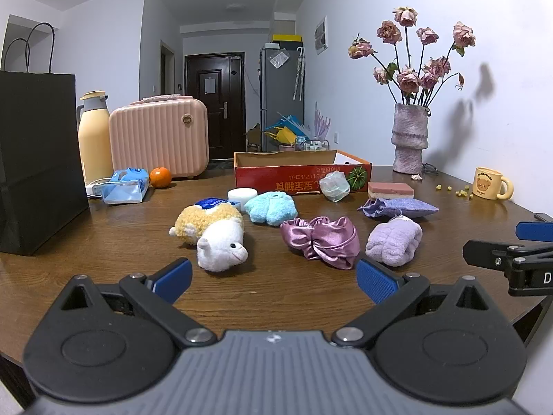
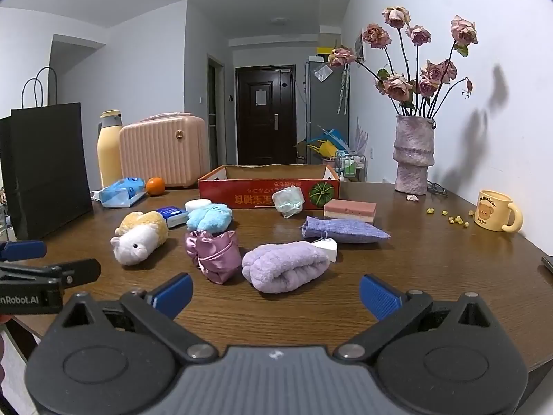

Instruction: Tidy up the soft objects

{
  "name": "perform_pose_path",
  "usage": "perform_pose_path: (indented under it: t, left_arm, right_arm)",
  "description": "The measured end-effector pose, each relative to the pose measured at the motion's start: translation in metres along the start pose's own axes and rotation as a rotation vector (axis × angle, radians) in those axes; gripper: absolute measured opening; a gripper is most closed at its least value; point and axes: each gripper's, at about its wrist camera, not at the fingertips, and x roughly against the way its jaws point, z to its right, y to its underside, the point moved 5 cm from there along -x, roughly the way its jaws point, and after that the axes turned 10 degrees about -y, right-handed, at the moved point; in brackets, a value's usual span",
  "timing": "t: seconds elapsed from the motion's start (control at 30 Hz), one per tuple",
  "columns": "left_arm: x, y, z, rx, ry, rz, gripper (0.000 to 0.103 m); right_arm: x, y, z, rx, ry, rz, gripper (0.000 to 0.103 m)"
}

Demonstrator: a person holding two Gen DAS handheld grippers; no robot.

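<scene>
Hovering low over the counter, you hold left tongs and right tongs wide and empty. Lilac towel, satin scrunchie and plush sheep lie loose before the red box, probably their bin.

A lived-in home: ahead of the gripper a wooden dining table carries a vase of dried roses, a bear mug, a pink vanity case and a thermos; beyond stand a dark entrance door and a fridge.
</scene>
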Motion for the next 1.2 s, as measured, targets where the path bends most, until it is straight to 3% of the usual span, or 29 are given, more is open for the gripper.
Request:
perform_pose_path:
  t: [1.2]
  left_arm:
    - [0.0008, 0.0001, 0.0001, 0.003, 0.006, 0.001, 0.103]
  right_arm:
    - [0.0015, 0.0016, -0.0033, 0.015, 0.002, 0.004, 0.103]
